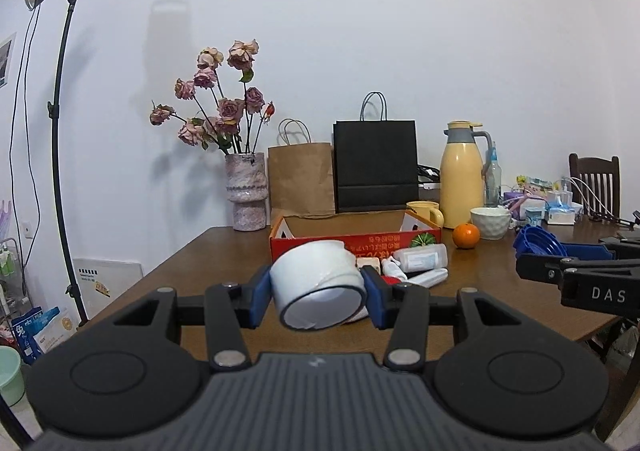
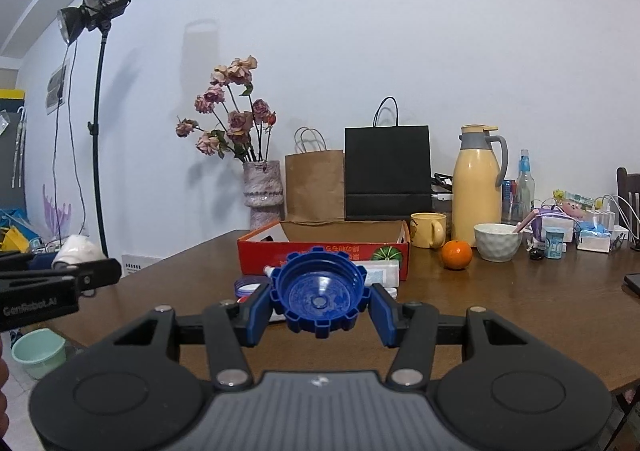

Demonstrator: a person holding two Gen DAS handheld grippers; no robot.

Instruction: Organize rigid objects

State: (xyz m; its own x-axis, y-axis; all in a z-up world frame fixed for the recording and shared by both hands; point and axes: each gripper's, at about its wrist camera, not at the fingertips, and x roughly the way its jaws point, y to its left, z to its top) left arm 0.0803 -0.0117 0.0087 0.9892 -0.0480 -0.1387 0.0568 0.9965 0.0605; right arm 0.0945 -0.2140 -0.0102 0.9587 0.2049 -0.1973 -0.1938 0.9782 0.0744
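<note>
The left gripper (image 1: 319, 297) sits at the lower centre of its own view, its blue pads pressed against both sides of a white tape roll (image 1: 319, 285); the roll is held tilted above the table (image 1: 192, 263), its open end facing the camera; the jaws stand partly open, as wide as the roll. The right gripper (image 2: 319, 301) holds the lower centre of its view in the same way, closed on a blue cap (image 2: 319, 291) with a toothed rim, hollow side toward the lens; this gripper also shows at the right edge of the left view, cap in its pads.

Behind both, mid-frame, lies a red box (image 2: 324, 251), open at the top with nothing visible inside it; just in front of it, on the wood, lie a few small white items (image 1: 420, 263), partly hidden by the held things.

Right of the box stand a yellow mug (image 2: 428, 229), an orange (image 2: 456, 254), a white bowl (image 2: 497, 241) and a yellow jug (image 2: 478, 183); behind the box stand a brown bag (image 2: 315, 183), a black bag (image 2: 387, 171) and a vase (image 2: 262, 191) of dried roses; a studio lamp (image 2: 94, 9) fills the upper left.
</note>
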